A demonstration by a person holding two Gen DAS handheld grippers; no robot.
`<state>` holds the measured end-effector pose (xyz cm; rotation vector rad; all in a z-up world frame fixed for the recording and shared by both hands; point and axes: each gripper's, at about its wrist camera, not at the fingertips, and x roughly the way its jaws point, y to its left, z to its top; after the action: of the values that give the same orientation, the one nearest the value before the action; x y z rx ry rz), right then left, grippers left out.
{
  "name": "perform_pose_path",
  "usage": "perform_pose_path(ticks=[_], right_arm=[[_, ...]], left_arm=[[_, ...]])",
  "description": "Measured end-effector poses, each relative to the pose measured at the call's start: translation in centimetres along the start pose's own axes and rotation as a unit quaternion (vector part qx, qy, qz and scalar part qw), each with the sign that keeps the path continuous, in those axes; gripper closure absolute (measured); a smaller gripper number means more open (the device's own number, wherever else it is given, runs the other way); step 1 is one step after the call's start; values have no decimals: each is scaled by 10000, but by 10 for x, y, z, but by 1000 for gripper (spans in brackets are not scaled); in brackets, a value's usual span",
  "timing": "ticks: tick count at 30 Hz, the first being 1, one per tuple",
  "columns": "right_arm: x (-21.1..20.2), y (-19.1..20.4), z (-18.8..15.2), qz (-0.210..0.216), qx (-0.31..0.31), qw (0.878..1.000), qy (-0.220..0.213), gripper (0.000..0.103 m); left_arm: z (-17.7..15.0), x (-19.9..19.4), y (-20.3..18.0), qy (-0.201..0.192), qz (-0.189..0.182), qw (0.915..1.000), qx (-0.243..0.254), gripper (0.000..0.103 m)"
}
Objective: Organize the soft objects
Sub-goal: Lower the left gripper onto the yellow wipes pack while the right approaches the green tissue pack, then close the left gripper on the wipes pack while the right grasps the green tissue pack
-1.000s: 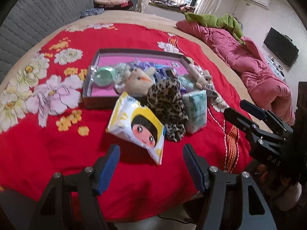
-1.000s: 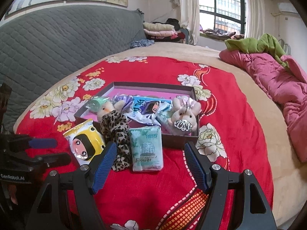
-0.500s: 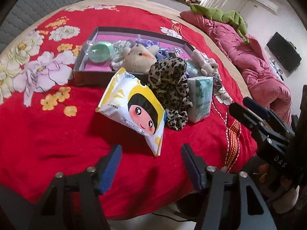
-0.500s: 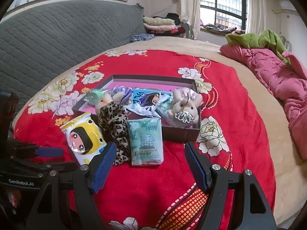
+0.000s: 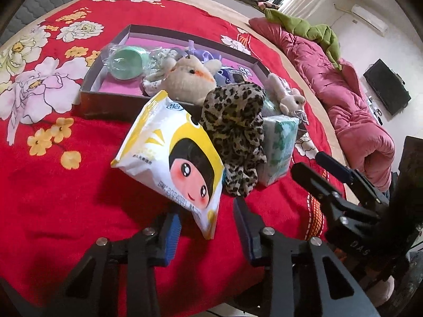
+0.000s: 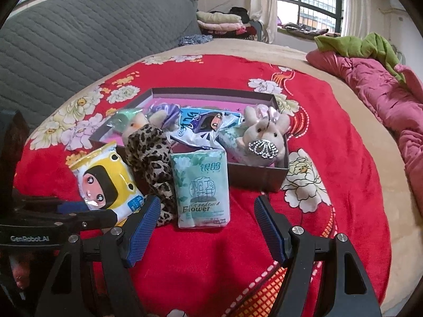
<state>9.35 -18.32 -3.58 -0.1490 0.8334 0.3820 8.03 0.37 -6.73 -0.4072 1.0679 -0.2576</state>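
We work over a red floral blanket [image 6: 343, 174] where a shallow box [image 6: 257, 178] holds plush toys. Our right gripper [image 6: 207, 223] stands wide open near the green tissue pack [image 6: 201, 187], while our left gripper [image 5: 207, 233] is closing around the yellow wipes pack's [image 5: 171, 155] corner, pads apart from it.

Daylight enters through the barred window [image 6: 309, 0] far ahead of the right gripper [image 6: 207, 224], where the panes are blown out to white. The red blanket [image 5: 66, 198] is evenly lit, with soft shadows under the nearest packets. Fisheye distortion curves the edges, and black vignetting fills the corners. Focus is fairly sharp throughout.
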Motion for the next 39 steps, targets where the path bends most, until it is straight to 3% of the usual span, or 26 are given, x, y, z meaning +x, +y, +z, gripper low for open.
perform_pose_path(ticks=[15, 22, 29, 39], right_arm=[[41, -8, 9, -91, 236, 9995, 173, 29], [49, -8, 10, -2, 235, 9995, 205, 29], [48, -1, 11, 186, 93, 9996, 177, 52], [36, -8, 14, 265, 264, 9993, 8, 58]], left_arm=[[13, 17, 2, 14, -227, 9997, -121, 72], [17, 22, 1, -20, -251, 9996, -146, 83], [20, 27, 4, -21, -375, 9991, -219, 86], [18, 13, -7, -133, -400, 9991, 44, 87]])
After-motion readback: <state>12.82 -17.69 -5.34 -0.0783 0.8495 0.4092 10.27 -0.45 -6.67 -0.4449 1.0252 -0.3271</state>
